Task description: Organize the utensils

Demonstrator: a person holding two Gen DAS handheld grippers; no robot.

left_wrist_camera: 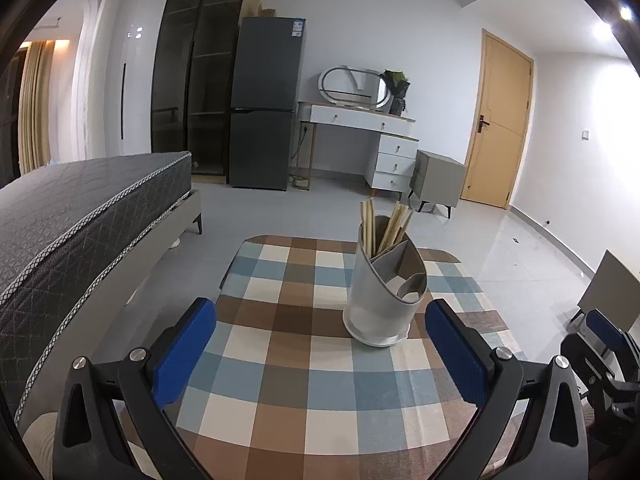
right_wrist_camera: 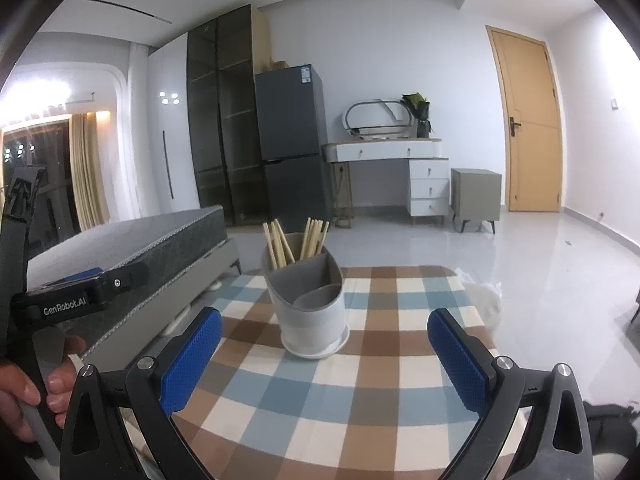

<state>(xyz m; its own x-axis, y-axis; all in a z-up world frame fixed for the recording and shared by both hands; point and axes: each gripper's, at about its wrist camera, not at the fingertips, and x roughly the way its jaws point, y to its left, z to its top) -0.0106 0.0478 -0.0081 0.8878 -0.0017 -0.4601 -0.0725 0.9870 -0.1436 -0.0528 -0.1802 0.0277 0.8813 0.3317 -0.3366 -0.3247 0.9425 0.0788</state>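
Note:
A grey and white utensil holder (left_wrist_camera: 382, 300) (right_wrist_camera: 308, 304) with three compartments stands on the checked tablecloth (left_wrist_camera: 304, 380) (right_wrist_camera: 360, 380). Several wooden chopsticks (left_wrist_camera: 386, 226) (right_wrist_camera: 296, 242) stand upright in its far compartment; the two nearer compartments look empty. My left gripper (left_wrist_camera: 320, 346) is open, with nothing between its blue pads, just short of the holder. My right gripper (right_wrist_camera: 324, 354) is open too and empty, hovering in front of the holder. The right gripper's body (left_wrist_camera: 604, 356) shows at the right edge of the left wrist view.
The table is small with rounded corners. A bed with a grey mattress (left_wrist_camera: 72, 216) (right_wrist_camera: 132, 248) lies close on the left. A hand (right_wrist_camera: 36, 384) holds the left gripper's handle. Tiled floor (right_wrist_camera: 540, 264), a fridge (left_wrist_camera: 264, 100) and a dresser (left_wrist_camera: 360, 144) lie beyond.

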